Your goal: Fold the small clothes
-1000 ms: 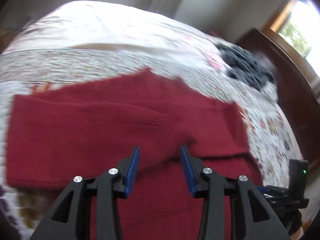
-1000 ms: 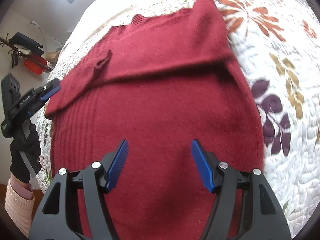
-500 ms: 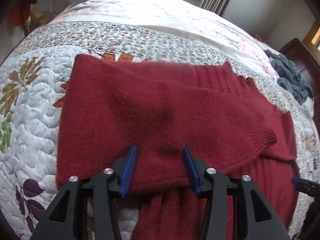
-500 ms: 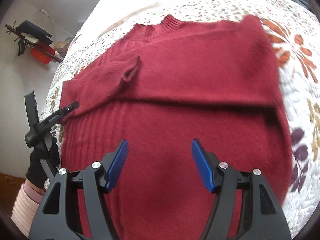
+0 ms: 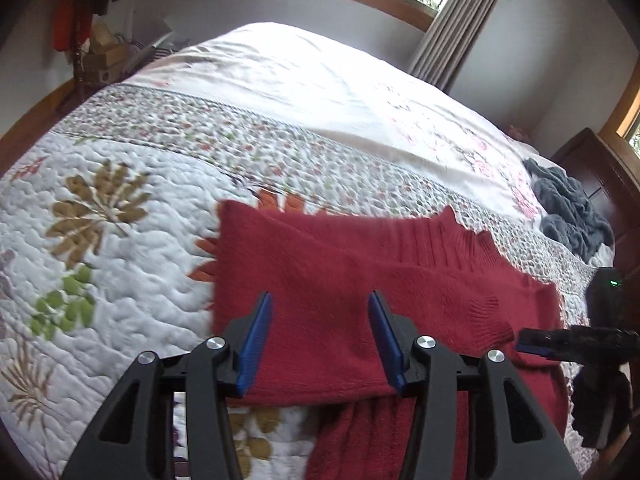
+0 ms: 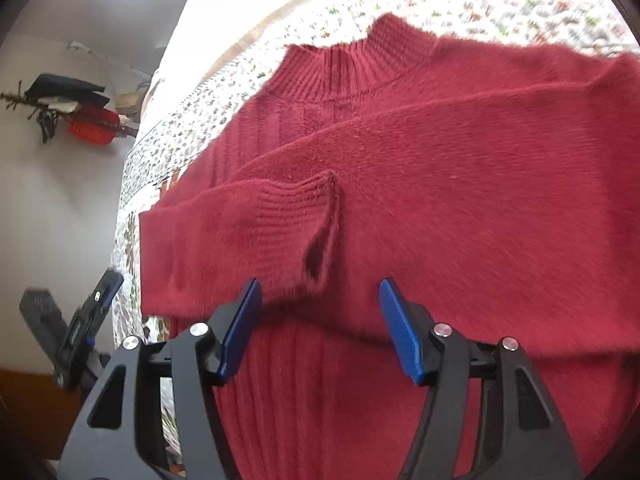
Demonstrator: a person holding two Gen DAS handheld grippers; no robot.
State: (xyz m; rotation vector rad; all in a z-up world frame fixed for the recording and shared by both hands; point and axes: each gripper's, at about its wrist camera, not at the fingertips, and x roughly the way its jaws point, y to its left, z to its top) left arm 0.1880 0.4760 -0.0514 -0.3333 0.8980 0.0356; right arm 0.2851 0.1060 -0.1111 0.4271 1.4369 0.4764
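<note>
- Lying on the quilted bed cover [image 5: 120,264], the red sweater [image 5: 332,280] has both sleeves folded across its body.
- The left gripper [image 5: 320,344] hangs above the sweater's folded edge, jaws apart, holding nothing.
- The ribbed cuff [image 6: 296,220] lies just ahead of the right gripper [image 6: 320,328], which is also spread and empty.

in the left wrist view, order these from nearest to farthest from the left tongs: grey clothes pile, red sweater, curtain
1. red sweater, just beyond the left tongs.
2. grey clothes pile, far right on the bed.
3. curtain, past the bed at the wall.
</note>
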